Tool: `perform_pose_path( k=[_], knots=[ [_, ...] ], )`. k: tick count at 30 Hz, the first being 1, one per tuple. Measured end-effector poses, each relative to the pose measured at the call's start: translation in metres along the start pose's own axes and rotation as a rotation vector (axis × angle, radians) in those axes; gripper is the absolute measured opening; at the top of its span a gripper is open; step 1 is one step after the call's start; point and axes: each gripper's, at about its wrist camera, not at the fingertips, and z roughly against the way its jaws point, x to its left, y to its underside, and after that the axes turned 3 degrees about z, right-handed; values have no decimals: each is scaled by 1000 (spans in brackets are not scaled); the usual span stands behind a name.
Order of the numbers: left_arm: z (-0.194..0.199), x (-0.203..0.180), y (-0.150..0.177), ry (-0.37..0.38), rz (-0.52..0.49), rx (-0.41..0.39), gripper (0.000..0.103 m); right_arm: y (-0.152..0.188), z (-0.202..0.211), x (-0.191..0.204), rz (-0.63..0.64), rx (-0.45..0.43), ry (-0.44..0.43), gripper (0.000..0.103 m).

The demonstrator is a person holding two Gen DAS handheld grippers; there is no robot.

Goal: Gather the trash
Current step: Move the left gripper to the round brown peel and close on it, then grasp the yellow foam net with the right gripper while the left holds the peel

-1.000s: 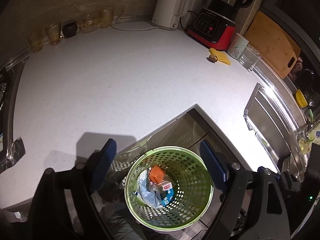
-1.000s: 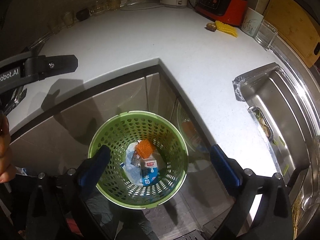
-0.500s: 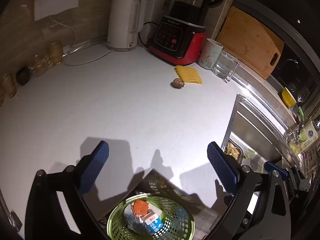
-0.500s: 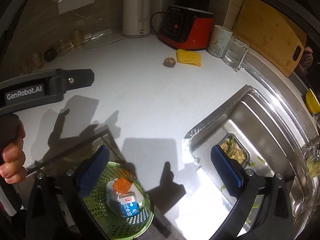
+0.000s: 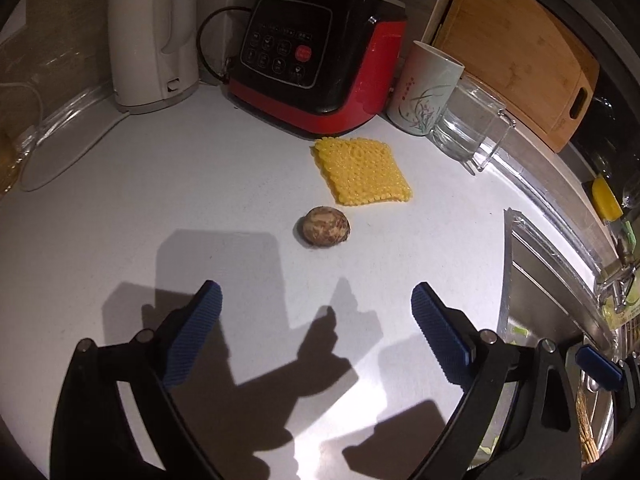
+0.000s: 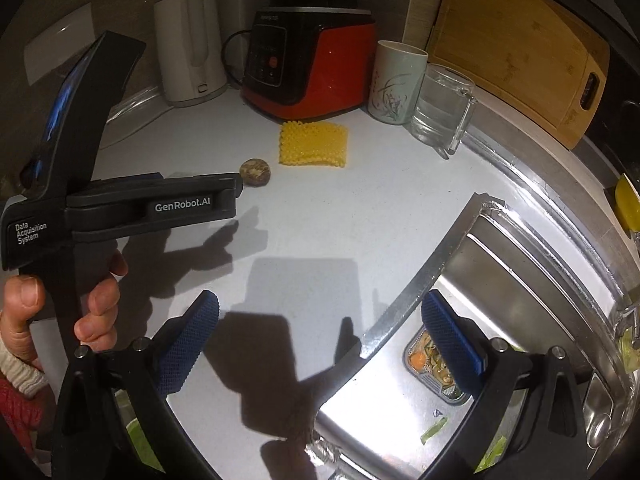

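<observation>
Both of our grippers hang over the white worktop (image 5: 120, 208) with blue pads spread wide and nothing between them. Our left gripper (image 5: 316, 304) has its jaws just eased slightly inward, yet they stand well apart above bare surface, near side of the trash. Our right gripper (image 6: 320, 316) is splayed over the worktop's right edge, its right finger above the steel sink (image 6: 532, 300), where a small strainer (image 6: 434, 364) holds food scraps. In the right wrist view we see the left gripper's black body at the left, held by a hand (image 6: 60, 312) with a knitted cuff at the wrist.

Going by size: a wooden cutting board (image 5: 516, 48) leans at the far right; a red and black blender base (image 5: 316, 52) stands at the far middle, with a white kettle (image 5: 152, 36) to its left. Right of the blender base stand a white cup with a plant drawing (image 5: 424, 88) and a clear glass mug (image 5: 468, 124), side by side.

The trash lies in front of the blender base: a yellow textured square piece (image 5: 360, 172), and just near-left of it, apart, a small round brown lump (image 5: 325, 225). Both rest on the worktop beyond the left gripper's fingertips, untouched.
</observation>
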Motion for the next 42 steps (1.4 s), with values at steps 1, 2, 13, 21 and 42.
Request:
perform_pose_path(
  k=[1, 2, 13, 21, 42],
  knots=[
    [-9, 1, -4, 2, 2, 11, 82, -3, -8, -3, -8, 5, 2, 101],
    [-19, 1, -9, 4, 5, 22, 80, -7, -15, -5, -15, 11, 2, 101],
    [-68, -16, -27, 15, -54, 52, 48, -28, -59, -22, -58, 30, -1, 101],
    [-73, -24, -28, 11, -101, 28, 36, -33, -67, -27, -63, 36, 1, 101],
    [0, 91, -26, -89, -2, -46, 36, -151, -188, 8, -101, 99, -38, 97]
  ],
)
